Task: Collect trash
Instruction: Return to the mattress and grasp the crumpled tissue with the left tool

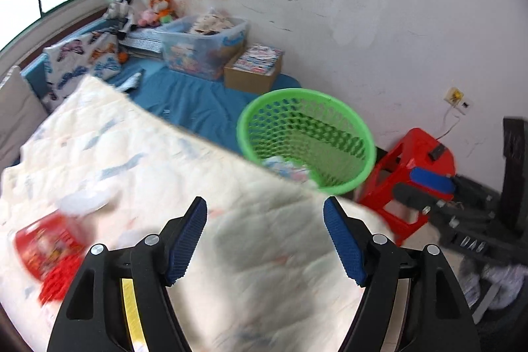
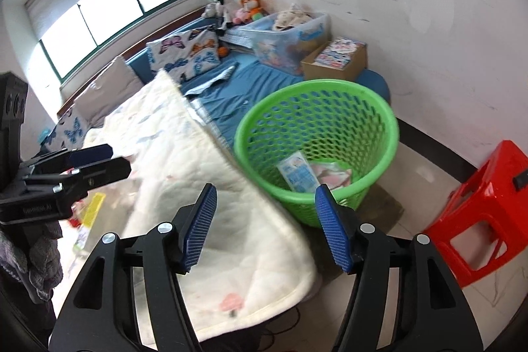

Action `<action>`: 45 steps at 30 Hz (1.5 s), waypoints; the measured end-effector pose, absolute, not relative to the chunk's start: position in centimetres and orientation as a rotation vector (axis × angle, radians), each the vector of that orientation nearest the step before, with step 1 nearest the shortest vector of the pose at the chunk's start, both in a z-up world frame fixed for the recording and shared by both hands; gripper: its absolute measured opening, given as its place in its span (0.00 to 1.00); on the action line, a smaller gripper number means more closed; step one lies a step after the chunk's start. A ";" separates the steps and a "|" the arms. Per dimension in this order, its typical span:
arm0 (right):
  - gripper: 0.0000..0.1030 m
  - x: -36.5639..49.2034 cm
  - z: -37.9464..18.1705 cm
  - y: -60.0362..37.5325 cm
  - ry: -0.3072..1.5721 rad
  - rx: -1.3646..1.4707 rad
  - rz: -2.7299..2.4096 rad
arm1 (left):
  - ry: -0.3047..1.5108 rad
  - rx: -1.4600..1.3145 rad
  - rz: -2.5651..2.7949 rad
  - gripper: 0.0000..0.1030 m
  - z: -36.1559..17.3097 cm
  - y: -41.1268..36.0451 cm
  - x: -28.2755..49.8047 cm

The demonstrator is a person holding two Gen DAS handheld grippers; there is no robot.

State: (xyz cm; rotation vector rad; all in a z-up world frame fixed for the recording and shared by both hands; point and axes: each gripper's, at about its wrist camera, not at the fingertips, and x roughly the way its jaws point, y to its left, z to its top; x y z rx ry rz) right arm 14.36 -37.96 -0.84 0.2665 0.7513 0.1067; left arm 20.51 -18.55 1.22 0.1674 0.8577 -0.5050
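Bed (image 2: 250, 81), blue sheet, along the window wall. On it: white quilt (image 2: 184, 154) hanging over the near edge; butterfly-print pillows (image 2: 184, 51) at the head; clear plastic bin (image 2: 290, 35), cardboard box (image 2: 333, 61) and plush toys (image 2: 250, 7) by the wall. On the quilt, red packet (image 1: 46, 249) and yellow wrapper (image 2: 90, 208). Floor (image 2: 415, 174): green basket (image 2: 316, 134), red stool (image 2: 485, 200).

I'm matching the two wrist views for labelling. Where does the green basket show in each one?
Left wrist: green basket, right of centre, beyond the quilt's edge, red stool to its right.
Right wrist: green basket, centre-right, above the right hand-held gripper.
Shared landmark: the red stool, right of the basket in both.
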 end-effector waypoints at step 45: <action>0.63 14.2 -2.5 -19.6 0.884 0.208 0.393 | 0.978 -0.012 -0.301 0.30 -4.0 2.1 16.8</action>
